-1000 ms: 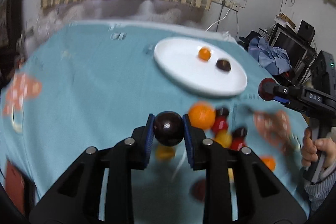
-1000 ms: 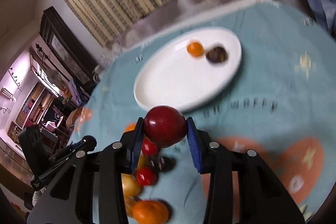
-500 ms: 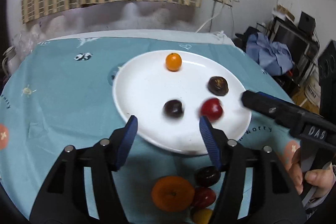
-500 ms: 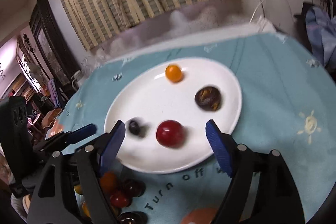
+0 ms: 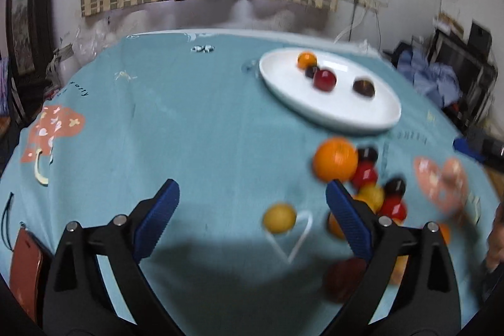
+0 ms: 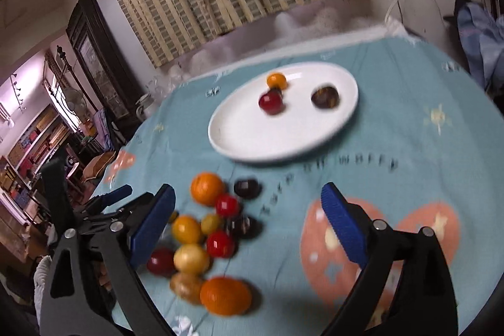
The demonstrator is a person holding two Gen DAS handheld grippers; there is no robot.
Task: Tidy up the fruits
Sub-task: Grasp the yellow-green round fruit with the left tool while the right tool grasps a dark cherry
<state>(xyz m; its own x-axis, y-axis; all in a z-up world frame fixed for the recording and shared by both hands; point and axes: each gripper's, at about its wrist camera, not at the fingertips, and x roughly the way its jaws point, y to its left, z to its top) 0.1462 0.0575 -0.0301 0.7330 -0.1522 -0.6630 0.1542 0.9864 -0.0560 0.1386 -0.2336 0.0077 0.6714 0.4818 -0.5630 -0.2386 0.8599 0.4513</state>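
A white oval plate (image 5: 346,112) (image 6: 252,140) holds a small orange fruit (image 5: 306,59) (image 6: 276,80), a red fruit (image 5: 324,80) (image 6: 270,102), a small dark fruit (image 5: 311,71) and a dark brown fruit (image 5: 363,87) (image 6: 325,97). A pile of loose fruit lies on the teal cloth: a big orange (image 5: 335,159) (image 6: 207,188), red, dark and yellow ones. A yellow fruit (image 5: 279,218) lies apart. My left gripper (image 5: 252,210) is open and empty above the cloth. My right gripper (image 6: 249,222) is open and empty over the pile.
The teal tablecloth (image 5: 189,131) has orange prints (image 6: 378,235). A red-brown phone (image 5: 25,270) lies at the near left edge. The right gripper's blue tip (image 5: 469,147) shows at the right edge of the left wrist view. Furniture and clutter stand around the table.
Both grippers let their fruits go onto the plate, opened wide, and pulled back from the plate toward the pile. The dark fruit has rolled next to the small orange one.
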